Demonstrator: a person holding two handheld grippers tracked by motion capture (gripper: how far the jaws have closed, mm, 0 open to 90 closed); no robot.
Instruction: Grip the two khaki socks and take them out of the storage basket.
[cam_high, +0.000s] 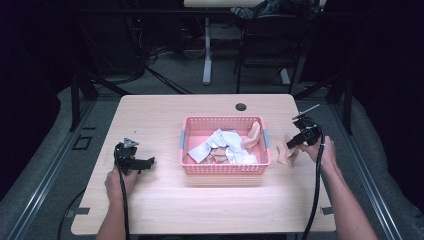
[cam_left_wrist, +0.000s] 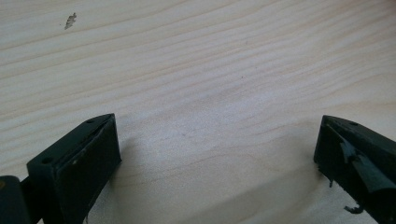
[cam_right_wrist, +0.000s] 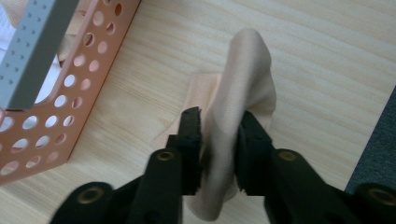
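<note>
**Right gripper pinches beige sock beside pink basket; left gripper idle, jaws wide**

Landmark: pink basket (cam_high: 225, 169), perforated plastic, grey handles on its short ends, sitting mid-table (cam_high: 165, 210) on light wood.

Right gripper (cam_high: 291, 144) is just off the basket's right end, held by the person's right hand (cam_high: 325, 155), cable trailing down along the forearm. Jaws are clamped on a beige sock (cam_high: 288, 155). In the right gripper view the beige sock (cam_right_wrist: 243, 98) runs up between the two black jaws of the right gripper (cam_right_wrist: 219, 140), fabric squeezed between them, the upper part standing up in a folded hump. Its lower part looks to rest on the table near the basket's corner; exact contact hard to tell. Basket wall (cam_right_wrist: 70, 93) and grey handle (cam_right_wrist: 32, 51) sit left of the sock in that view, apart from it.

Left gripper (cam_high: 145, 163) is well off the basket's left end, low over bare wood, held by the left hand (cam_high: 117, 182). In the left gripper view its jaws are spread far apart, nothing between them, plain table (cam_left_wrist: 210, 84) beneath.

Inside the basket: a jumble of white socks (cam_high: 220, 145) and beige ones. One more beige sock (cam_high: 253, 134) is draped up against the right-end wall, partly over the rim.
</note>
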